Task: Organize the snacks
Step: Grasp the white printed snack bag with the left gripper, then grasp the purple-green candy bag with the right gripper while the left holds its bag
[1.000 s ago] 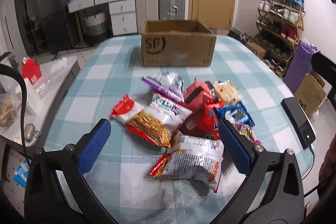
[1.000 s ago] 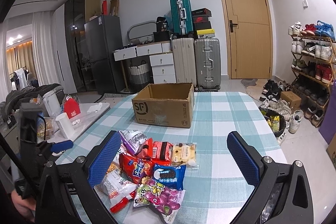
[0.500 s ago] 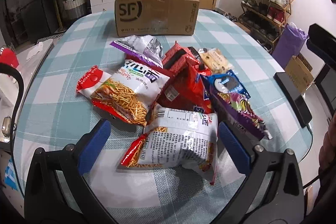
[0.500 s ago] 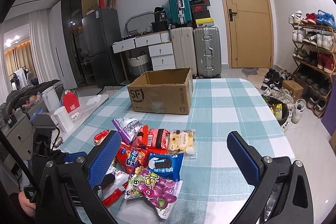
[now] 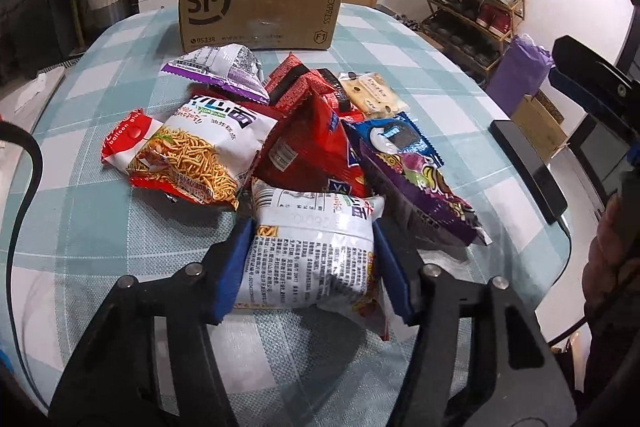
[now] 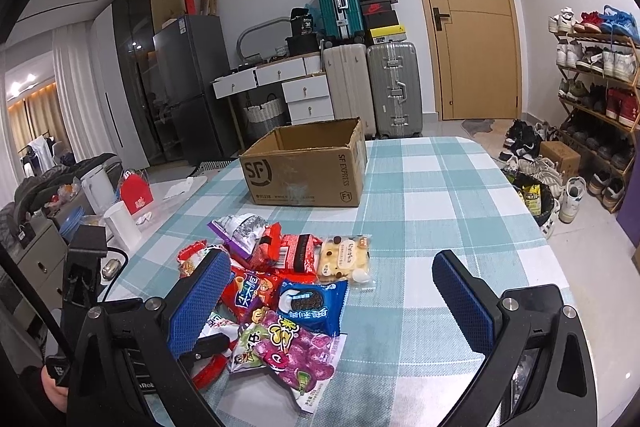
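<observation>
Closing on the white noodle packet (image 5: 310, 251), the left gripper (image 5: 310, 267) has a blue pad pressed against each side of the bag, whose film bulges between them; the grip looks made or nearly so. The packet lies at the near edge of the snack pile (image 5: 304, 147) on the checked table (image 5: 100, 227), its far end tucked under the red bag (image 5: 316, 155) just beyond the jaws.

Risks, by judgement:
- Puffy, slick film: a squeeze on air rather than contents could let the bag slide out on the lift.
- Far end overlapped by the red bag and touching the purple candy bag (image 5: 420, 191), just right of the right-hand jaw; lifting may drag or tip those neighbours.
- Too hard a pinch could crush the noodles.

Orientation: printed back face up, long axis running away from the jaws toward the cardboard box (image 5: 260, 11), sealed end nearest the camera, so the pads span its short width.

Right gripper (image 6: 332, 303): jaws wide apart, nothing between them but table and the pile's edge, hovering.
</observation>
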Tool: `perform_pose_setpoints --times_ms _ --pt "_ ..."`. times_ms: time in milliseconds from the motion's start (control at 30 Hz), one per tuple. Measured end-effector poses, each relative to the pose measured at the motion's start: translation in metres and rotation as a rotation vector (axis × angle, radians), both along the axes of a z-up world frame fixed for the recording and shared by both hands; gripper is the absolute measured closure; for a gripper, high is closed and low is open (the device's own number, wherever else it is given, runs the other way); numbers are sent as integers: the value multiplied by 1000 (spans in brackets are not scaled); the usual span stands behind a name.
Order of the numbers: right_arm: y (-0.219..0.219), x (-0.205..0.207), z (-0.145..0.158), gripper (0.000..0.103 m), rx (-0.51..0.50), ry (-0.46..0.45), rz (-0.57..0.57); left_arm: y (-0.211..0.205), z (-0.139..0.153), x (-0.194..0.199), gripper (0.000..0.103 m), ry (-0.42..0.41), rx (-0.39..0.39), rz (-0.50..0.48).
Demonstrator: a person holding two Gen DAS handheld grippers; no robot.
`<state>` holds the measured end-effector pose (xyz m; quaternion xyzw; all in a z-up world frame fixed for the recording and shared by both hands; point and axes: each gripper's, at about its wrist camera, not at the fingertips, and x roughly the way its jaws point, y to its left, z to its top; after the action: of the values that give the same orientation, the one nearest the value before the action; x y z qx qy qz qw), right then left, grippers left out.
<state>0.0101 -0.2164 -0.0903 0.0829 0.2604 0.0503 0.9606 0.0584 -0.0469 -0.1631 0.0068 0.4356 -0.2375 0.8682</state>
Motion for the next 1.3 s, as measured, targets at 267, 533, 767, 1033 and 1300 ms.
perform_pose_setpoints --times_ms 267,533,767,1033,1300 --pt "4 -2 0 0 -11 6 -2 14 5 -13 50 9 -55 -18" --pt "5 -7 0 0 11 21 20 43 24 -17 50 19 -135 8" --pt "-8 -1 -14 0 125 101 23 68 43 -20 50 15 -208 26" --pt "-6 0 -29 0 165 138 93 84 60 -19 50 -15 -204 51" --pt "30 2 -50 0 73 173 212 95 60 -23 50 -27 -202 74"
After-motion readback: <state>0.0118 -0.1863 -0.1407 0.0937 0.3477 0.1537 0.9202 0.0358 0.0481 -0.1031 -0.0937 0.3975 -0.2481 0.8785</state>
